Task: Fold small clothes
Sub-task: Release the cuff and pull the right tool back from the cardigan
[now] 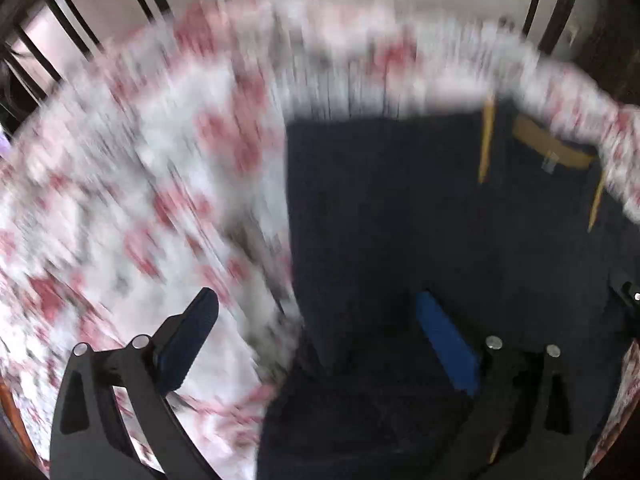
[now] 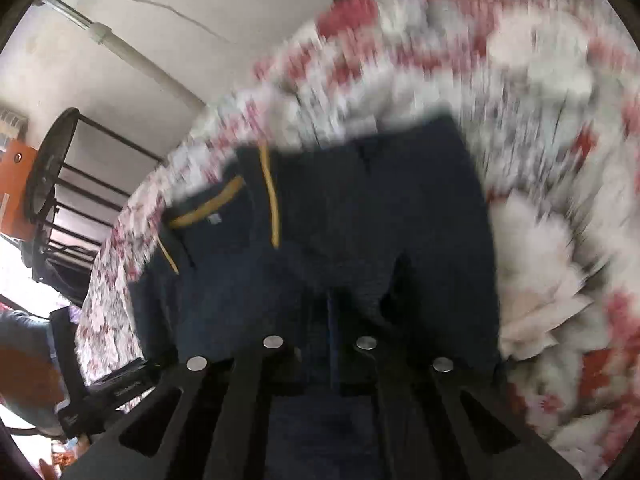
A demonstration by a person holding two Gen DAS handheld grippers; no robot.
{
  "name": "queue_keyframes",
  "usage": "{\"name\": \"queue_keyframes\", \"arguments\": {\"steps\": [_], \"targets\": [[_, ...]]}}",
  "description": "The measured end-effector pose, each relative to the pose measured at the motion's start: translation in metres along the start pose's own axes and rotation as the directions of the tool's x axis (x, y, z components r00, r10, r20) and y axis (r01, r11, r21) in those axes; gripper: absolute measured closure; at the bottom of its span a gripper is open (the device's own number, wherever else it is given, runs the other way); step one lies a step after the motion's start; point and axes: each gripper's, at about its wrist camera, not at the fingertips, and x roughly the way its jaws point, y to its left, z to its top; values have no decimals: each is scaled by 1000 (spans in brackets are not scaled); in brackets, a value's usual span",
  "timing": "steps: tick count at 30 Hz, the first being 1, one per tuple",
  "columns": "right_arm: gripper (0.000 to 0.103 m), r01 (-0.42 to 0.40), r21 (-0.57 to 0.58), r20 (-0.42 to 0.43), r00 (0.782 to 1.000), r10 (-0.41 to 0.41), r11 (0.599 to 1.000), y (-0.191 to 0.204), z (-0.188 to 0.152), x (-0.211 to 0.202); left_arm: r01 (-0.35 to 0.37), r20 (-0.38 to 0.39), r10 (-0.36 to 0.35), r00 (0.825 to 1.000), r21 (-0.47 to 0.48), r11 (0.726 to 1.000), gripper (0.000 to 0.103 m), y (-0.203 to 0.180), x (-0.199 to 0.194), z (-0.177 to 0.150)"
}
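Observation:
A small dark navy garment (image 1: 400,208) with mustard-yellow trim (image 1: 552,148) lies on a white and red floral tablecloth (image 1: 140,184). My left gripper (image 1: 316,320) is open, its blue-padded fingers (image 1: 444,336) spread above the garment's left edge, one over the cloth and one over the fabric. In the right wrist view the same garment (image 2: 352,208) fills the centre. My right gripper (image 2: 332,320) is shut on a fold of the navy fabric. Both views are blurred by motion.
Dark chair backs (image 1: 60,20) stand beyond the table's far edge. A fan (image 2: 48,168) and an orange object (image 2: 16,184) stand at the left by a white wall. The floral cloth (image 2: 540,160) spreads to the right of the garment.

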Motion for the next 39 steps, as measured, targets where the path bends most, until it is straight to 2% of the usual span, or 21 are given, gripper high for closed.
{"name": "queue_keyframes", "arguments": {"steps": [3, 5, 6, 7, 8, 10, 13, 15, 16, 18, 19, 20, 22, 24, 26, 27, 29, 32, 34, 36, 39], "targets": [[79, -43, -82, -19, 999, 42, 996, 26, 3, 0, 47, 70, -48, 996, 7, 999, 6, -4, -18, 15], [68, -14, -138, -76, 997, 3, 990, 36, -4, 18, 40, 23, -41, 999, 43, 998, 5, -14, -3, 20], [62, 26, -177, -136, 989, -51, 984, 36, -14, 35, -10, -58, 15, 998, 91, 996, 4, -23, 20, 16], [62, 32, -197, -133, 989, -59, 980, 34, -21, 40, -35, -111, 48, 993, 118, 992, 4, -27, 35, 11], [66, 44, -209, -119, 990, -70, 977, 34, -23, 37, -30, -102, 40, 994, 98, 995, 4, -25, 41, 2], [66, 74, -220, -104, 990, -99, 973, 45, -21, 25, -32, -75, 37, 996, 73, 997, 4, -21, 31, 1], [64, 30, -211, -56, 998, -43, 977, 60, -16, -6, -15, 11, 14, 1000, 88, 996, 5, -16, -10, 5], [58, 20, -234, -98, 994, -44, 972, 63, -27, -8, 19, 40, -23, 999, 90, 996, 5, -14, -24, -3], [52, 46, -256, -138, 987, -84, 966, 61, -37, -1, 7, 20, -10, 1000, 116, 993, 5, -17, -20, -6], [51, 71, -259, -237, 962, -135, 963, 45, -59, 25, -67, -87, 88, 992, 220, 973, 4, -27, 16, -29], [52, 69, -258, -243, 961, -134, 964, 39, -65, 27, -59, -77, 76, 994, 202, 978, 4, -25, 20, -34], [53, 74, -259, -242, 960, -139, 963, 40, -66, 23, -48, -57, 57, 997, 143, 989, 4, -18, 15, -38], [52, 75, -237, -198, 972, -124, 969, 53, -57, -7, -35, -78, 44, 996, 117, 993, 5, -13, 1, -33], [42, 57, -247, -136, 986, -93, 967, 59, -55, -35, -24, -24, 27, 999, 138, 990, 5, -9, -28, -31], [29, 103, -266, -102, 986, -134, 958, 55, -59, -50, -47, 23, 44, 999, 147, 988, 5, -8, -39, -36], [27, 133, -263, -134, 976, -173, 956, 41, -65, -45, -62, 9, 61, 998, 178, 982, 5, -10, -32, -42], [24, 168, -246, -287, 928, -237, 955, 13, -80, -12, -103, -107, 135, 985, 261, 960, 4, -14, 7, -60], [25, 173, -289, -243, 938, -246, 942, 18, -88, -20, -118, -63, 135, 989, 225, 967, 6, -17, -6, -67], [22, 135, -266, -244, 948, -202, 954, 33, -87, -43, -108, 19, 107, 994, 265, 958, 6, -19, -40, -73], [18, 99, -236, -221, 963, -153, 967, 38, -92, -66, -140, 126, 111, 986, 259, 956, 6, -19, -72, -77], [17, 112, -197, -233, 960, -158, 974, 35, -104, -91, -109, 163, 71, 984, 234, 966, 6, -11, -101, -86]]}}
